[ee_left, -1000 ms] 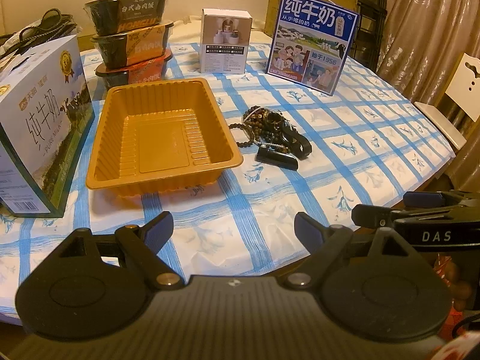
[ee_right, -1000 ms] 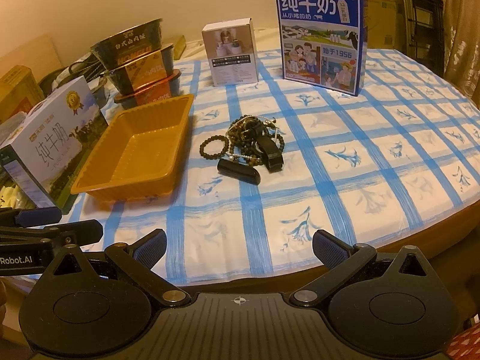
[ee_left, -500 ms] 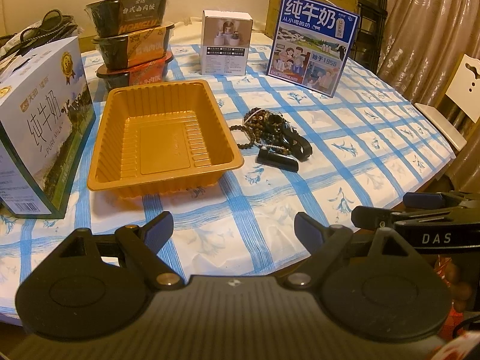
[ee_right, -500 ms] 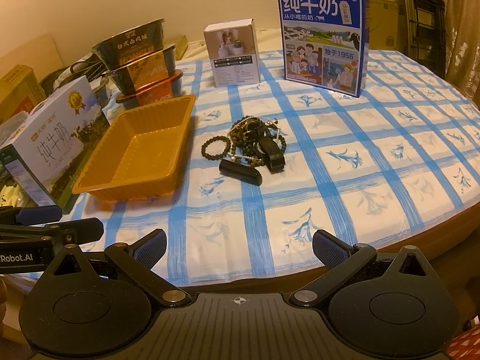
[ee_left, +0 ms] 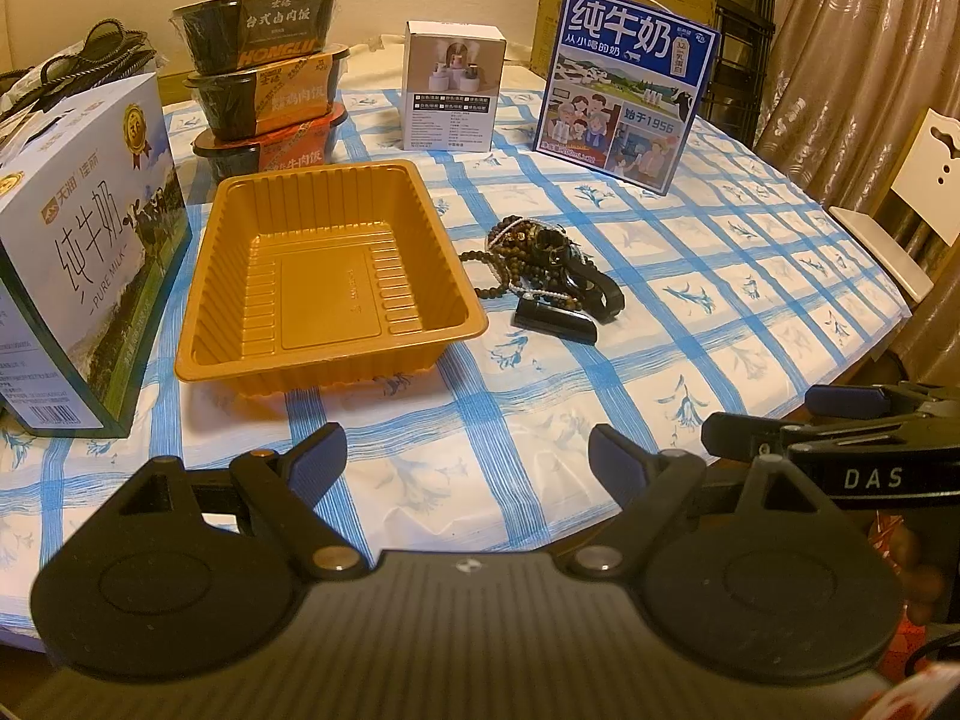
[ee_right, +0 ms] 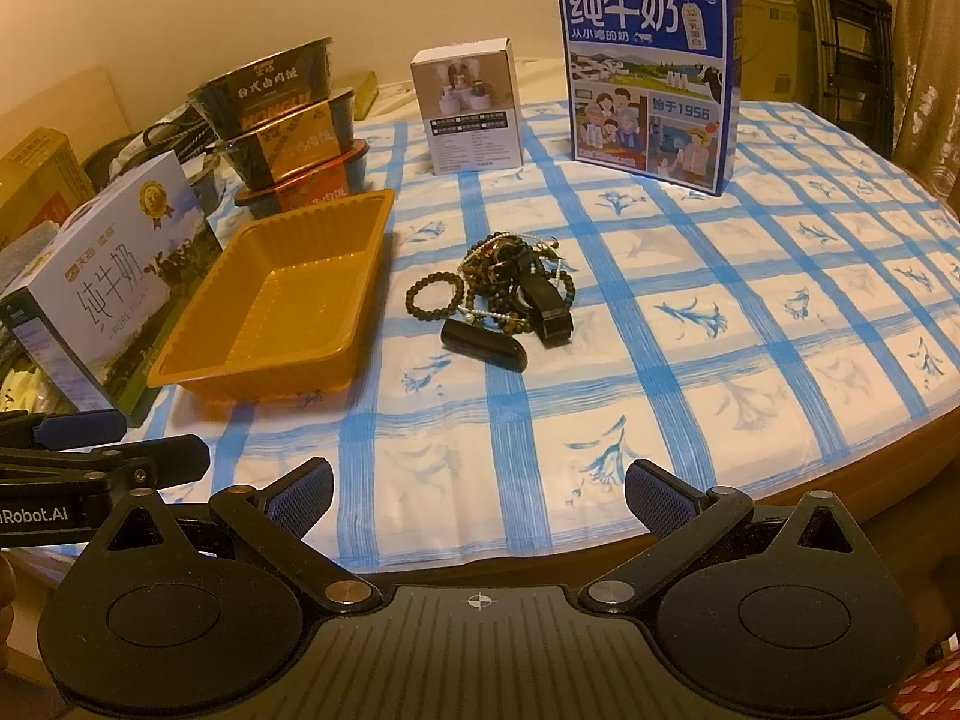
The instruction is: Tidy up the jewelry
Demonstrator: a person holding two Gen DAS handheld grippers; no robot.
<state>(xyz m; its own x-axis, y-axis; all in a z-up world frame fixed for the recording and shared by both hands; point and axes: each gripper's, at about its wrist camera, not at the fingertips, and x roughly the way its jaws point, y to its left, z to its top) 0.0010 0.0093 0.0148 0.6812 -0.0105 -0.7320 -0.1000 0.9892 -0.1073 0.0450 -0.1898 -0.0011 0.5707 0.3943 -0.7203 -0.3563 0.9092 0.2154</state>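
Note:
A pile of jewelry (ee_left: 531,255) (ee_right: 510,276), dark bead bracelets, a pearl strand, a black band and a black oblong case (ee_right: 483,347), lies mid-table. An empty orange plastic tray (ee_left: 327,285) (ee_right: 282,300) sits just left of the pile. My left gripper (ee_left: 467,459) is open and empty, low at the table's near edge. My right gripper (ee_right: 479,495) is open and empty, also at the near edge, well short of the pile. Each gripper shows at the side of the other's view.
A white milk carton (ee_left: 84,258) stands left of the tray. Three stacked food bowls (ee_left: 264,69), a small white box (ee_left: 453,93) and a blue milk box (ee_left: 624,81) stand at the back. A white chair (ee_left: 900,204) is at the right, beyond the table (ee_left: 750,276).
Both grippers have crept slightly forward toward the table. Nothing on the table has moved, and both stay open.

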